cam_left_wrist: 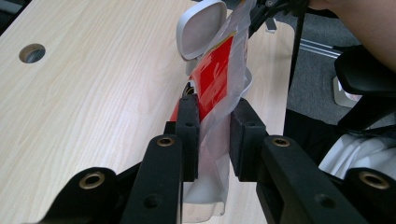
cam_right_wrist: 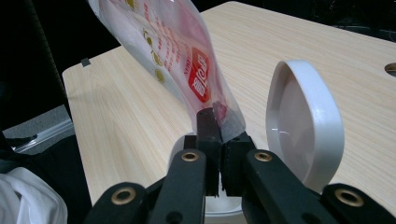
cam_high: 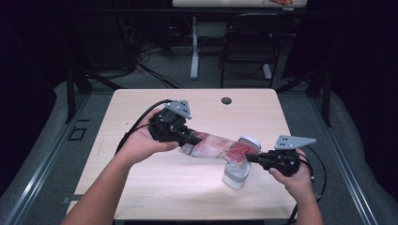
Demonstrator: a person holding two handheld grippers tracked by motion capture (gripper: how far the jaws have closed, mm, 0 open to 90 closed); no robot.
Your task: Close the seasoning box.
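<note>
Left forearm: enters from bottom left, angled up and right. Left gripper (cam_high: 187,137): jaws pinched together, pointing right. Right hand (cam_high: 294,180): low at right. Right gripper (cam_high: 251,158): jaws clamped together, pointing left toward its partner.

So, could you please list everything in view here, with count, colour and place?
plastic pouch: one, clear with red print, held stretched between both grippers above the container.
container: one, translucent white, on the table's near right part, its hinged white lid standing open.
table: one, light wood, with a round cable hole near the far edge.
chair: one, black, beyond the table.
left gripper: one, black, shut on the pouch's end.
right gripper: one, black, shut on the other end.
</note>
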